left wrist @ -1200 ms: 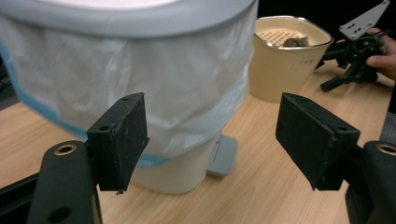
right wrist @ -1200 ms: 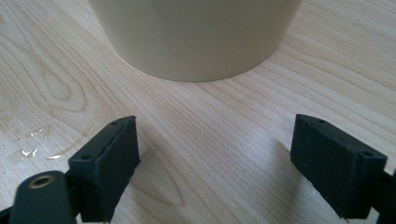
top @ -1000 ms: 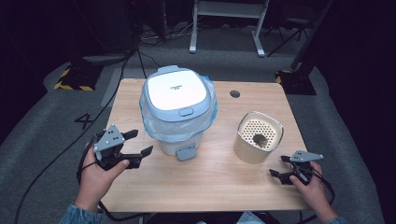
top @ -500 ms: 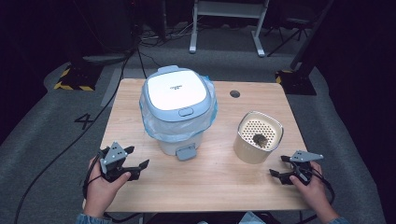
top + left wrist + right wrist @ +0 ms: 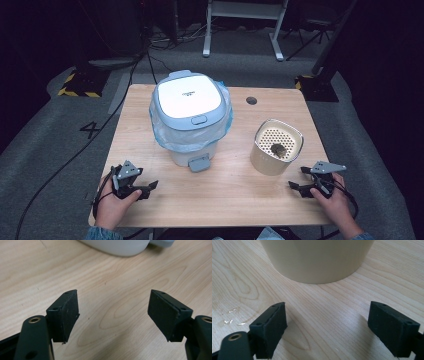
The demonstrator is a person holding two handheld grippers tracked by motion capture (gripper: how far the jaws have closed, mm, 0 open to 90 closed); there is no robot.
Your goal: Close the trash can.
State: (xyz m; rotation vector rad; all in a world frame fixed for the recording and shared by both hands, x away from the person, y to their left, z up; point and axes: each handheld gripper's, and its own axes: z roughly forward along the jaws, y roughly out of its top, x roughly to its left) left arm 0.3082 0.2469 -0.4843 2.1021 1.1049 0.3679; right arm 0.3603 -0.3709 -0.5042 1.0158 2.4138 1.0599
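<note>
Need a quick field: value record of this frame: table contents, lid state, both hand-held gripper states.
surface: wooden table
bin: lidded white bin with plastic liner, lid closed
container: beige container, open top, small dark item inside
left hand-held gripper: open, holding nothing, near table's front left
right hand-held gripper: open, holding nothing, in front of the beige container

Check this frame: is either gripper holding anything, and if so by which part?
Nothing is held. The left gripper and the right gripper both have their jaws spread wide over bare table, with nothing between them.
</note>
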